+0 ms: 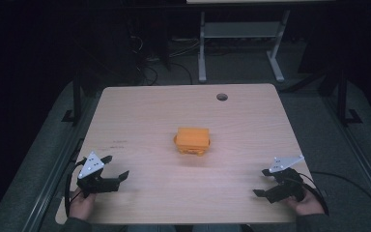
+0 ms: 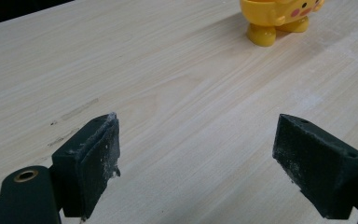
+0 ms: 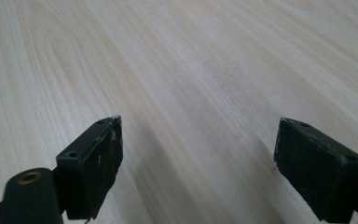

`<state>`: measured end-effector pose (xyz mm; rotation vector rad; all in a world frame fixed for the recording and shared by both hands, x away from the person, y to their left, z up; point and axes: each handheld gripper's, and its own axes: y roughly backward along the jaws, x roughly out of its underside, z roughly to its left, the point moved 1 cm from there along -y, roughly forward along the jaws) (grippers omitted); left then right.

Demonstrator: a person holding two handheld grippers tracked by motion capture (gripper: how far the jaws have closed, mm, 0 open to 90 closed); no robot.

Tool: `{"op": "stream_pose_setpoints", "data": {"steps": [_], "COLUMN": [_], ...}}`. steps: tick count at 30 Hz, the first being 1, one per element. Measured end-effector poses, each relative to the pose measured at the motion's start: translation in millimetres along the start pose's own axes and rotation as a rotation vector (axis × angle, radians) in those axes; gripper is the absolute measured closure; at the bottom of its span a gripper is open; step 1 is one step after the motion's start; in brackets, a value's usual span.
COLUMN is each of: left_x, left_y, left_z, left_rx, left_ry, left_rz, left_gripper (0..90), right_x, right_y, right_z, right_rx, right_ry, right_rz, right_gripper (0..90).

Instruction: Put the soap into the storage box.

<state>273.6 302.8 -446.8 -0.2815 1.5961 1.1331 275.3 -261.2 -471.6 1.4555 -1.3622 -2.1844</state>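
pale wood-grain table (image 1: 140,111), matt and smooth. glossy yellow plastic toy (image 2: 279,18) (pink cheek spots, hard sheen). matt black jaw pads (image 2: 98,158) on the left gripper (image 2: 196,163), rough, dusted with white specks; brass-coloured metal eyelet (image 2: 26,176) below. same matt black on the right gripper (image 3: 198,163).

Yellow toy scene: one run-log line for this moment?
left gripper: open, empty | right gripper: open, empty | yellow toy: mid-table, untouched | table: light wood
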Motion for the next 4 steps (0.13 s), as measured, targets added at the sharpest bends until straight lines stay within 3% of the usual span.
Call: {"op": "stream_pose_setpoints", "data": {"steps": [4], "left_x": [-0.1], "left_y": [0.3], "left_z": [0.2], "left_rx": [-0.001], "left_ry": [-0.003], "left_rz": [-0.005], "left_gripper": [14.3], "right_x": [3.7], "right_y": [4.4], "right_z": [5.3], "right_rx": [0.007], "right_ry": [-0.018], "right_rz": [-0.017], "right_gripper": [14.7]}}
